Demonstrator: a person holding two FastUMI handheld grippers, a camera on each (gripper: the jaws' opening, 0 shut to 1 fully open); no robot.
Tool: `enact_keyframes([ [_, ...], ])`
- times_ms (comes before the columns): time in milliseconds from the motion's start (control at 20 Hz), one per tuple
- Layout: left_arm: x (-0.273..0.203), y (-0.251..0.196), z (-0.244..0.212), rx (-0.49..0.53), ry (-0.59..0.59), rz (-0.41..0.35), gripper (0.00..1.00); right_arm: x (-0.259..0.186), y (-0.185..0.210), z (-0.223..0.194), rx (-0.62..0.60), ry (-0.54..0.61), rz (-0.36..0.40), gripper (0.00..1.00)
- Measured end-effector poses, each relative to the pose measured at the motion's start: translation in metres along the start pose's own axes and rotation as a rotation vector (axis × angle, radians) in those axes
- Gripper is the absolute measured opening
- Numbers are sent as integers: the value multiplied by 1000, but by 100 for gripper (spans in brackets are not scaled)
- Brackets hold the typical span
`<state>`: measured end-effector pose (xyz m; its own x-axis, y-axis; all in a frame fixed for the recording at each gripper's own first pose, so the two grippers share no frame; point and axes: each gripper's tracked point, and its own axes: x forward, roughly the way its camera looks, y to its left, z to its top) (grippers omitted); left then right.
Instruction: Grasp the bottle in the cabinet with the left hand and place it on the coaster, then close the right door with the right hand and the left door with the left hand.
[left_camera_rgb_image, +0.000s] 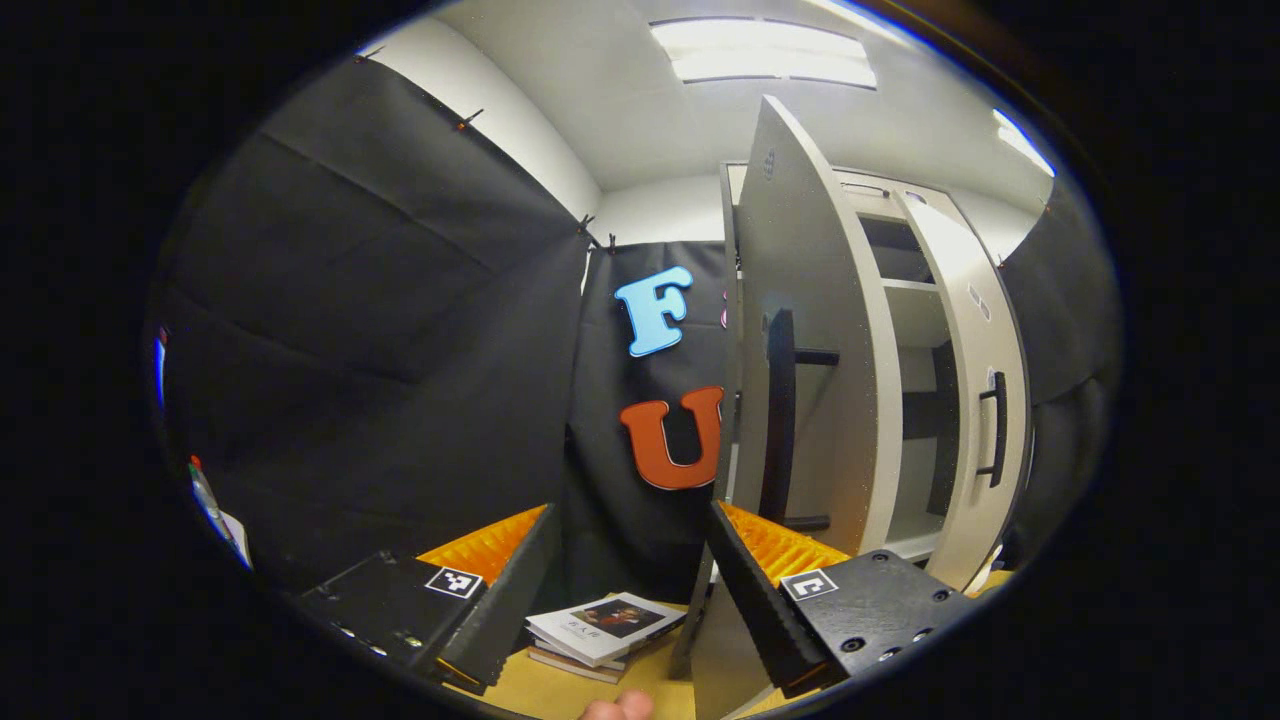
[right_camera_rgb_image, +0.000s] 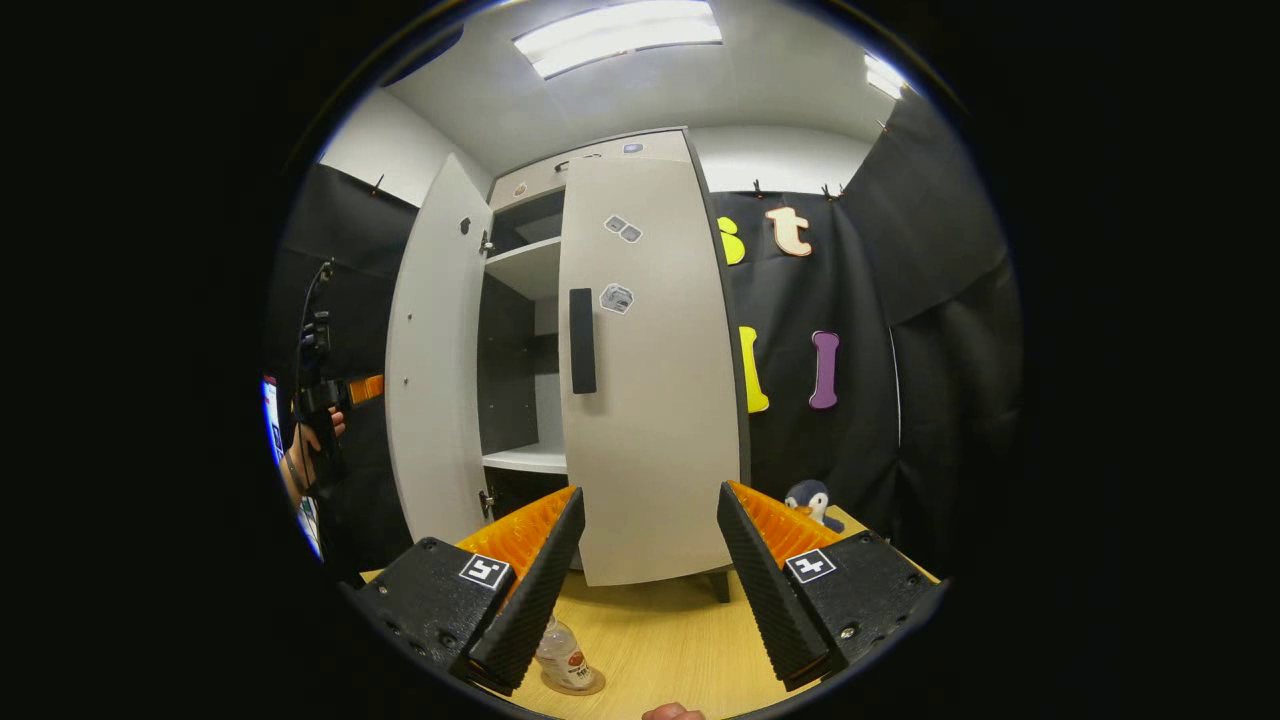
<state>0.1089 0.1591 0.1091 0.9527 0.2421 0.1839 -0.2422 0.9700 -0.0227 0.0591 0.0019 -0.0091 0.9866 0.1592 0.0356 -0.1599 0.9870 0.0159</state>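
Note:
In the right gripper view a small clear bottle (right_camera_rgb_image: 562, 655) stands upright on a round coaster (right_camera_rgb_image: 592, 686) on the wooden table, just beside my right gripper's left finger. My right gripper (right_camera_rgb_image: 645, 600) is open and empty, a little in front of the cabinet's right door (right_camera_rgb_image: 650, 400), which is almost shut. The left door (right_camera_rgb_image: 435, 370) stands wide open. A hand holds my left gripper (right_camera_rgb_image: 335, 395) out beyond that door. In the left gripper view my left gripper (left_camera_rgb_image: 625, 590) is open and empty, with the left door (left_camera_rgb_image: 810, 330) and its black handle (left_camera_rgb_image: 778, 420) close by on the right.
A stack of books (left_camera_rgb_image: 605, 630) lies on the table (left_camera_rgb_image: 560, 690) ahead of the left gripper. A penguin toy (right_camera_rgb_image: 812, 498) sits on the table to the right of the cabinet. The cabinet shelves (right_camera_rgb_image: 525, 458) look bare through the gap.

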Motion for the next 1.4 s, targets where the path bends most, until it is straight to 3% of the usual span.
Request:
enact_keyframes([
  [100,1,-11,-2,-4,3,-21,93,-3,-3,2,5,-2,-12,82],
  [200,0,-28,-2,-12,11,-60,99,-6,-7,4,7,-2,-23,82],
  [300,2,-51,-4,-6,12,-122,93,-7,-10,6,8,-7,-35,82],
  [400,7,-72,-6,-5,8,-178,99,-6,-17,5,13,2,-59,82],
  [550,6,-106,-8,-30,9,-267,94,-11,-23,8,36,-3,-83,82],
  [600,6,-112,-7,-35,1,-275,99,-17,-27,9,37,-6,-98,82],
  [750,6,-126,-4,-48,-14,-314,94,-30,-43,7,28,1,-159,82],
  [800,5,-129,-4,-47,-11,-324,99,-32,-46,5,30,7,-171,82],
  [850,3,-131,-3,-46,-9,-332,95,-34,-49,4,35,12,-183,82],
  [950,-3,-135,-2,-48,-10,-335,99,-34,-54,2,44,21,-198,83],
  [1050,-14,-133,-5,-53,3,-317,95,-32,-51,-1,49,26,-194,83],
  [1100,-22,-132,-11,-58,13,-308,99,-31,-48,-2,49,31,-188,82],
  [1200,-42,-138,-28,-75,39,-314,90,-29,-41,-4,46,30,-169,82],
  [1250,-51,-141,-39,-75,53,-317,99,-27,-35,-6,43,35,-153,82],
  [1300,-60,-142,-50,-67,70,-309,90,-26,-28,-11,39,47,-135,83],
  [1350,-69,-141,-62,-61,85,-298,90,-24,-21,-15,34,62,-116,82],
  [1400,-78,-142,-73,-64,105,-294,99,-23,-16,-20,30,79,-100,82],
])
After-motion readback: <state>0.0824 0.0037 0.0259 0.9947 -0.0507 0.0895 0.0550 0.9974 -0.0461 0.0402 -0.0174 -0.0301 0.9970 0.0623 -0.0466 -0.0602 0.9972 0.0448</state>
